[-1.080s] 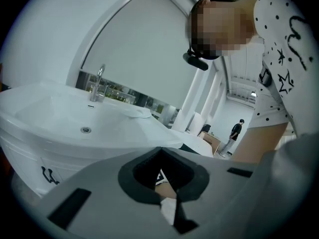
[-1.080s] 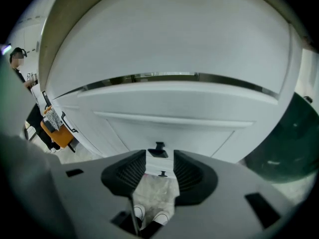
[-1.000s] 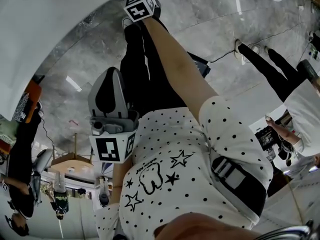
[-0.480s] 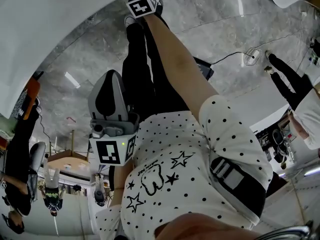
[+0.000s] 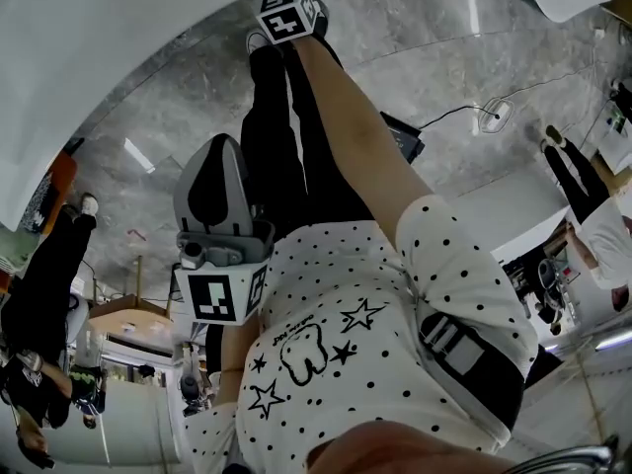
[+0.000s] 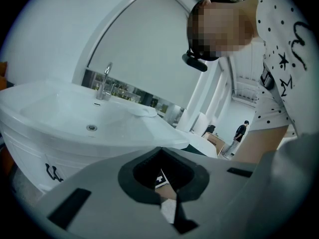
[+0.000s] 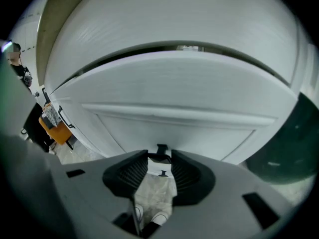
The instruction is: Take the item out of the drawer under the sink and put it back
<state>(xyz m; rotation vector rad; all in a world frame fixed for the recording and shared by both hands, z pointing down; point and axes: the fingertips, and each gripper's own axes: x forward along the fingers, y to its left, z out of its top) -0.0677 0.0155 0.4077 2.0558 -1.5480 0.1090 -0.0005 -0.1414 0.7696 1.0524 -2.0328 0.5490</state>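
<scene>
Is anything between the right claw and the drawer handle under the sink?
Nothing visible. The right claw points straight at the drawer front, and its small dark handle shows in the gap just past the tips. The claw is closing, with nothing held in it yet.

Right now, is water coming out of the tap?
No, the tap stands over the sink with no stream coming out.

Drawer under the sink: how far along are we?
Done: nothing yet. The drawer front looks shut and no item is out.
In hand: the right gripper is at the black handle, its jaws closing either side of it but not pressing yet. The left gripper is shut and empty, up by the sink.
Left: open the drawer, take the item out, put it back.
</scene>
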